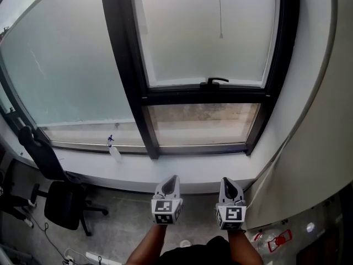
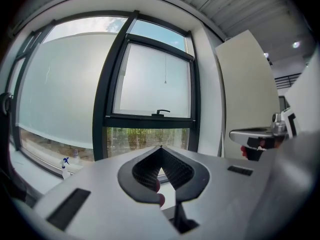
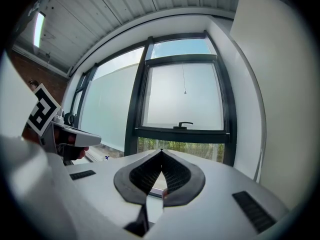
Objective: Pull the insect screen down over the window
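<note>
My left tongs (image 1: 172, 180) and my right tongs (image 1: 225, 182) are both closed with nothing between them. In each gripper view the ribbed pads meet at the tip and only the window shows beyond. I hold them side by side, low in front of me, near the white sill (image 1: 182, 176) and well apart from the glass, tips pointing toward the window.

The insect screen (image 1: 207, 35) hangs as a pale, hazy sheet in the right-hand window, inside the dark frame (image 1: 128, 65). Its lower edge lies just above the dark crossbar, where a black handle (image 1: 214, 81) sits. A thin cord (image 1: 220, 10) dangles in front of it.

Below the crossbar a lower pane (image 1: 201, 123) is clear, and greenery shows through it in the gripper views. To the left a wider pane (image 1: 66, 65) is hazy too, down to a clear strip at its foot. A spray bottle (image 1: 114, 149) stands on the sill by the frame's post, and an office chair (image 1: 62, 202) stands on the floor at left
</note>
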`<state>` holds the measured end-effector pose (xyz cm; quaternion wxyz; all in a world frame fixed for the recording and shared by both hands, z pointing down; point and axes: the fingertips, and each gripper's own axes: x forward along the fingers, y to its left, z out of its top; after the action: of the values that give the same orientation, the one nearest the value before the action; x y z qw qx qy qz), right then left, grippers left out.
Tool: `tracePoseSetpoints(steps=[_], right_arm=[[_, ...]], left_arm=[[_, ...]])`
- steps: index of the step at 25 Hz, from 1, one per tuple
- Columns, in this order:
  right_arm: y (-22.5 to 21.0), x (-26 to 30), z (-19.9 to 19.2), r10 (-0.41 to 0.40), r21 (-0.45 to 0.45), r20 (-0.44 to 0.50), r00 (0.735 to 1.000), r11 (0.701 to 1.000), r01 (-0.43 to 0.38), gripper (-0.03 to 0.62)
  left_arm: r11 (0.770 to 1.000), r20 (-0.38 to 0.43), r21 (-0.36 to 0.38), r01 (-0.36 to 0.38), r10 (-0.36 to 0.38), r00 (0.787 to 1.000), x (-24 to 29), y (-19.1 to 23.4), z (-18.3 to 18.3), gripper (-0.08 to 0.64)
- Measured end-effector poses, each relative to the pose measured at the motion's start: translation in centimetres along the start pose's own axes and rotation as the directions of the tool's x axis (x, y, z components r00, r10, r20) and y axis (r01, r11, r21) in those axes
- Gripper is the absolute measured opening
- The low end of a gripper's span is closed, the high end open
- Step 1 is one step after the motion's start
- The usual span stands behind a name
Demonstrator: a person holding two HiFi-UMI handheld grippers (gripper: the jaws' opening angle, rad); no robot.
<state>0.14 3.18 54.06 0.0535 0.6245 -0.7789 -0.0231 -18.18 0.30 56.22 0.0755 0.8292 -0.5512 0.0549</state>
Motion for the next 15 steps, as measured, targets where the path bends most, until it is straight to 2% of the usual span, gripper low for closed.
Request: tracePoseSetpoints(steps=[5,15], right_arm=[[-1.1,1.7,0.1,-0.019,0.001,-0.012,1.000,1.000,0.019,0.002],[-4.3,6.5,0.5,0.016,-0.031,-0.008,1.000,0.999,-0.016,0.002]], left_arm=[[1.000,-0.014,0.004,0.003,-0.003,1.000,1.6,0.2,0.1,0.000],[1.000,0.011,0.014,0.019,-0.020,1.000,7.3,-1.1,1.8,0.000]])
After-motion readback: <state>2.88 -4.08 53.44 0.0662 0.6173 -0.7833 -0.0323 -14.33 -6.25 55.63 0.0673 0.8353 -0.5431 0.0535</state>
